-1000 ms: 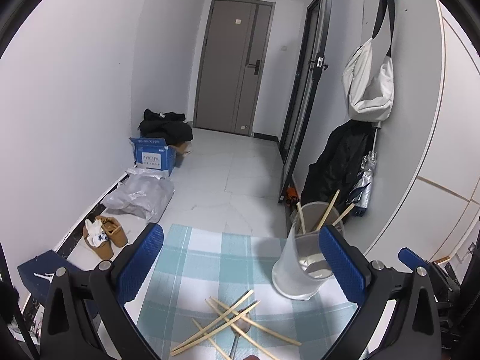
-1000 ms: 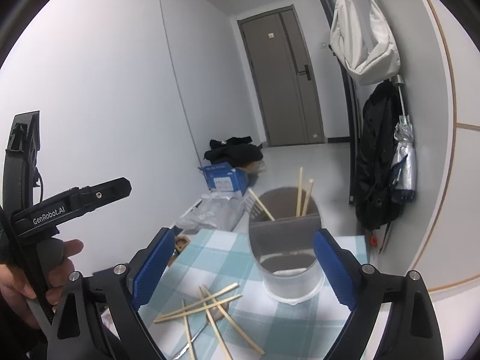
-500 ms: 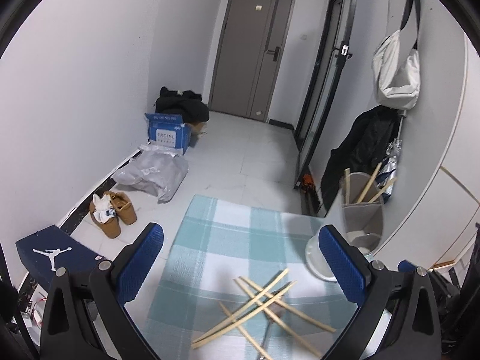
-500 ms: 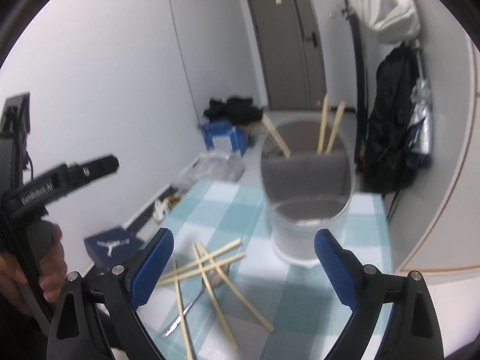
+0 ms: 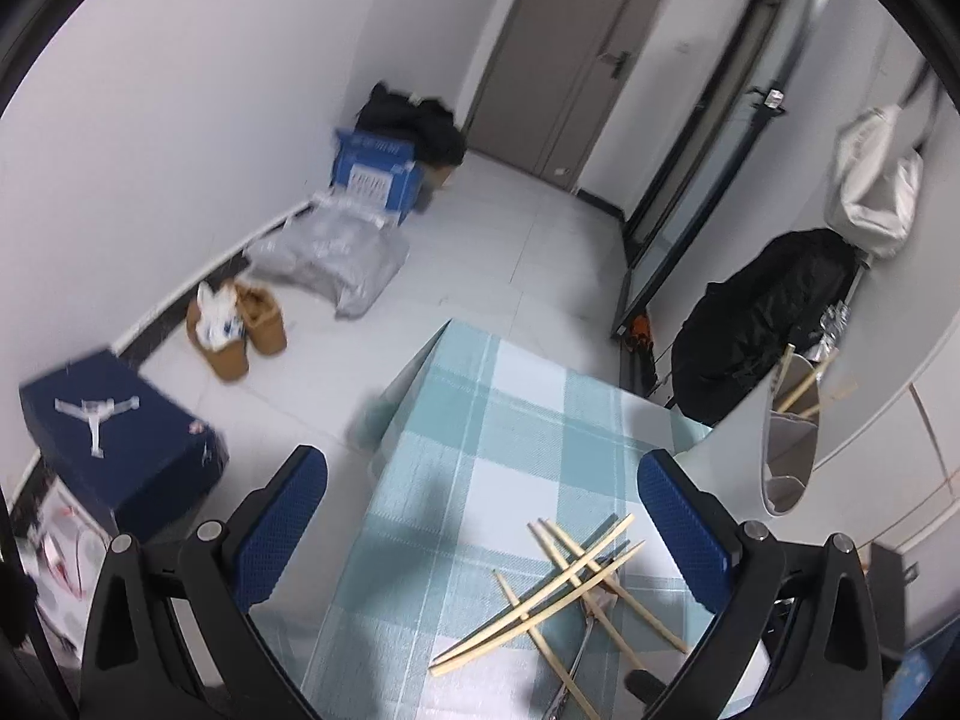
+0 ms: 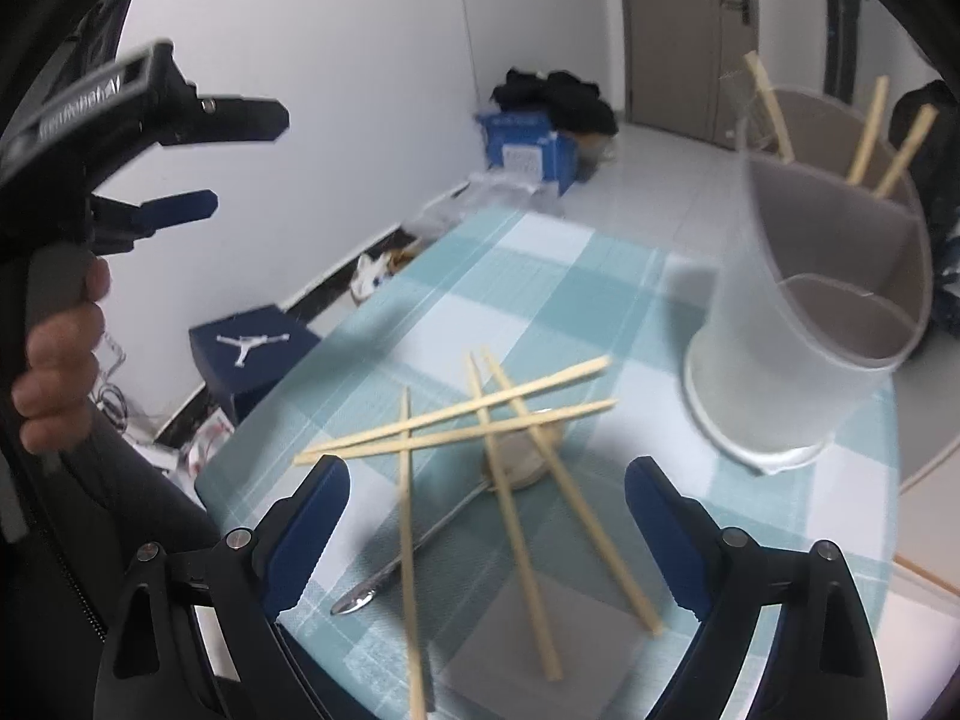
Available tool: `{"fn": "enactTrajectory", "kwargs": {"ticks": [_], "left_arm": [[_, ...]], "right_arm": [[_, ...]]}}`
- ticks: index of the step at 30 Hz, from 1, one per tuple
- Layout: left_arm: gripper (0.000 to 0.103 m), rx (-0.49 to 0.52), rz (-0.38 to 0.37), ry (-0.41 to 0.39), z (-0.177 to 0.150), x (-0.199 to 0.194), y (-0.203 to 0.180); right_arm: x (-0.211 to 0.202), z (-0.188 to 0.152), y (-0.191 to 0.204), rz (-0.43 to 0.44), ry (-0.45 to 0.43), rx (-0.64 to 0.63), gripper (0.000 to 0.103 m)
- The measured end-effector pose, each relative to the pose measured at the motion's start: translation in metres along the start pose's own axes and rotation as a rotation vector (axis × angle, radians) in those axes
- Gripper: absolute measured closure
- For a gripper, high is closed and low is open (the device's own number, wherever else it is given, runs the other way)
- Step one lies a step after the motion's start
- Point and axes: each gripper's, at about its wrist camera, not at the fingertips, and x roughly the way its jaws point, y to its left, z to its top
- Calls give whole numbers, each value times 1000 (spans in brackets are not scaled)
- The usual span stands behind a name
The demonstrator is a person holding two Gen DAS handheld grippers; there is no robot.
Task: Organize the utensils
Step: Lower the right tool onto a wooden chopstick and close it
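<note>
Your table, under its teal checked cloth [image 6: 576, 276], fills the ground ahead of both tools. Your utensil holder [image 6: 822, 312], a translucent divided cup, stands ahead and to the right of your right gripper [image 6: 486, 516], with three chopsticks [image 6: 864, 132] already leaning in its far compartment; its near compartment looks empty. Your left gripper [image 5: 480, 528] hangs higher and off to the left of the table, its jaws spread wide with nothing between them, the holder at the far right edge of its view. Your right gripper, lower and just short of the work, also has its jaws spread and carries nothing. Directly ahead of its fingers lies the loose heap: five chopsticks [image 6: 480, 420] crossed over one another, and beneath them a metal spoon [image 6: 444, 528] with its bowl toward the holder and its handle running back to the left finger. By this showing the sorting is under way but mostly undone, with the five sticks and the spoon yet to be lifted in.
</note>
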Motion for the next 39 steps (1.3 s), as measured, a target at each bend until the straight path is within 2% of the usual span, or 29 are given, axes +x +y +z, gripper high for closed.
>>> {"fn": "enactTrajectory", "kwargs": {"ticks": [5,7,9,12,16,23,26,28,35,37,39], "left_arm": [[1,-56,-10,42,1,3,10],[1,-66,-13,41,1,2,13],[1,-74,-20,43,1,0,13],[1,-76,-26,49,2,1,14],[1,-82,-29,65,2,5,19],[1,-89,-31,101,1,12,22],[1,-85,-30,113,0,14,21],[1,-85,-31,117,0,15,20],[1,-88,-16,136,-2,21,20],[1,-93,-18,143,-3,23,20],[1,-92,-16,148,-4,23,19]], "right_arm": [[21,3,-6,1,75,83,12],[27,6,-19,18,99,167,18],[31,9,-34,20,94,254,20],[40,11,-55,15,98,394,30],[47,9,-76,63,69,557,33],[53,5,-90,158,-12,727,37],[55,5,-94,156,-31,752,48],[57,5,-96,159,-33,763,61],[57,2,-103,179,-23,773,82],[57,2,-104,174,-26,768,91],[57,1,-105,180,-25,769,93]]}}
